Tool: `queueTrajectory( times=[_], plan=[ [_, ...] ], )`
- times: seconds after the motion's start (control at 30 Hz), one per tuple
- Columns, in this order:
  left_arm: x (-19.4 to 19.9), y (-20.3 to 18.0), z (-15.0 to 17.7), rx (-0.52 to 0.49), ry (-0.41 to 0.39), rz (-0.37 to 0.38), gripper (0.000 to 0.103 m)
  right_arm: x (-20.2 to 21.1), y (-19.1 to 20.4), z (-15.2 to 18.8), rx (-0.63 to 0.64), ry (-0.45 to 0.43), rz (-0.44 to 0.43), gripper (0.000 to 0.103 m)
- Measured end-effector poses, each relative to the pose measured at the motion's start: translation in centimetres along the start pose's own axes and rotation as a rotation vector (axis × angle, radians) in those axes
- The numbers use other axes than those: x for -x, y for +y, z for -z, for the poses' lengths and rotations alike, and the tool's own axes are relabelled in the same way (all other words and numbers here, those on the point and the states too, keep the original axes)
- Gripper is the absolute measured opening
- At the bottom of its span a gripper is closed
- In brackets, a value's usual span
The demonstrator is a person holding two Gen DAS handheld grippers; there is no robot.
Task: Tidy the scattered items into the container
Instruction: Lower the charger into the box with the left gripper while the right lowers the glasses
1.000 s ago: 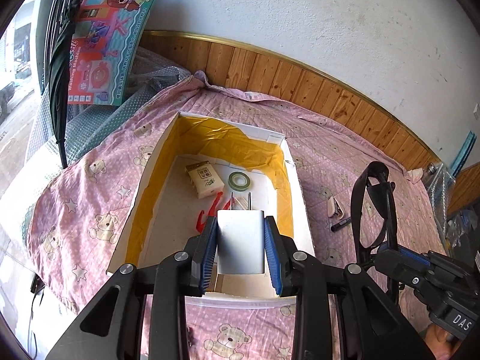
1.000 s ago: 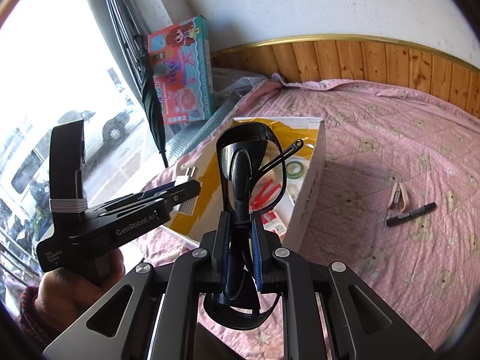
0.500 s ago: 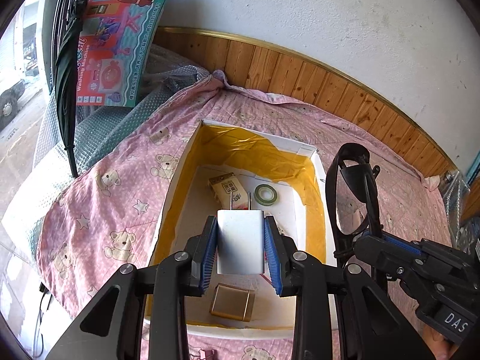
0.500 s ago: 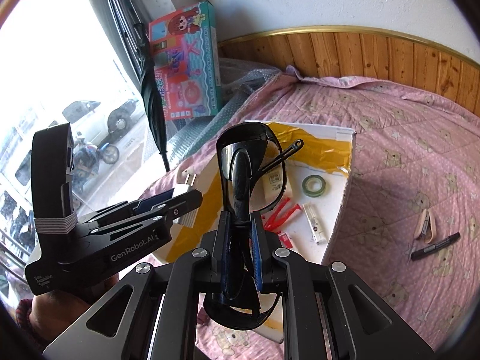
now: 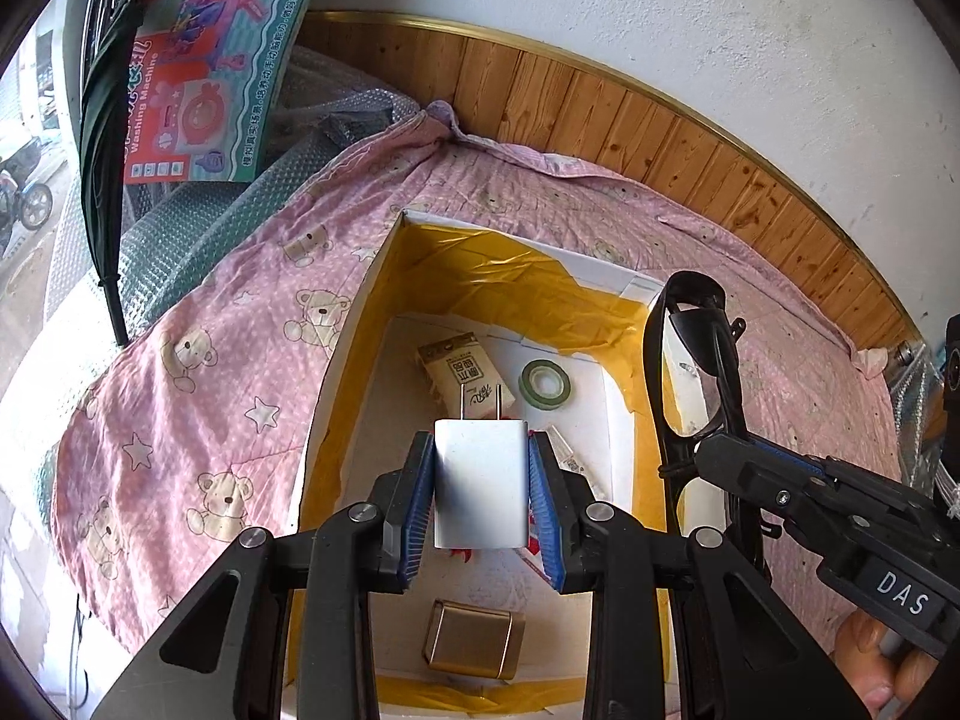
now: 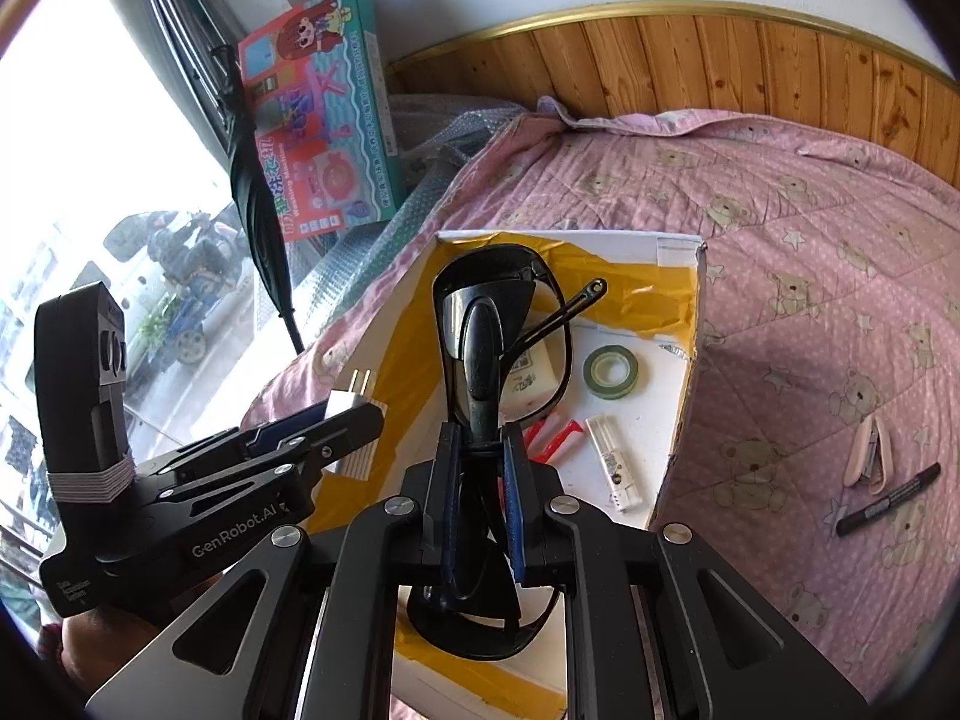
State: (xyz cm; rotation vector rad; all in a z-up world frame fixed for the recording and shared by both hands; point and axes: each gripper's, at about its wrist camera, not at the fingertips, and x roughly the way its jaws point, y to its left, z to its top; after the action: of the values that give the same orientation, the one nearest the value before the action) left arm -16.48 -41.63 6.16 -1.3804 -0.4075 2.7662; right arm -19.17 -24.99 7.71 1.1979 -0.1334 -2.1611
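While over the box (image 5: 354,324), left hand-held gripper (image 5: 480,480) clamps charger (image 5: 480,483), right hand-held gripper (image 6: 483,480) clamps sunglasses (image 6: 480,330).

Left gripper (image 5: 481,492) has its blue-padded fingers (image 5: 420,504) clamped flat on both sides of a white plastic wall charger (image 5: 480,483), prongs pointing forward. Right gripper (image 6: 483,483) is pinched tight on a pair of black-framed folded sunglasses (image 6: 498,324), held upright. Fingertips of the right hand (image 5: 870,654) peek under its handle.
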Motion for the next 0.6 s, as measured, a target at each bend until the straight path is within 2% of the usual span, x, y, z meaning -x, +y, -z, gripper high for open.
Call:
queueTrajectory(
  times=[0.3, 0.6],
  plan=[
    [-2.7, 0.3, -0.7, 0.005, 0.061, -0.003, 0.032, -2.8, -1.6, -0.7, -0.025, 0.048, 0.034, 0.014],
    [-4.2, 0.2, -0.5, -0.001, 0.085, -0.032, 0.032, -4.2, -2.7, -1.0, -0.033, 0.073, 0.049, 0.016]
  ],
)
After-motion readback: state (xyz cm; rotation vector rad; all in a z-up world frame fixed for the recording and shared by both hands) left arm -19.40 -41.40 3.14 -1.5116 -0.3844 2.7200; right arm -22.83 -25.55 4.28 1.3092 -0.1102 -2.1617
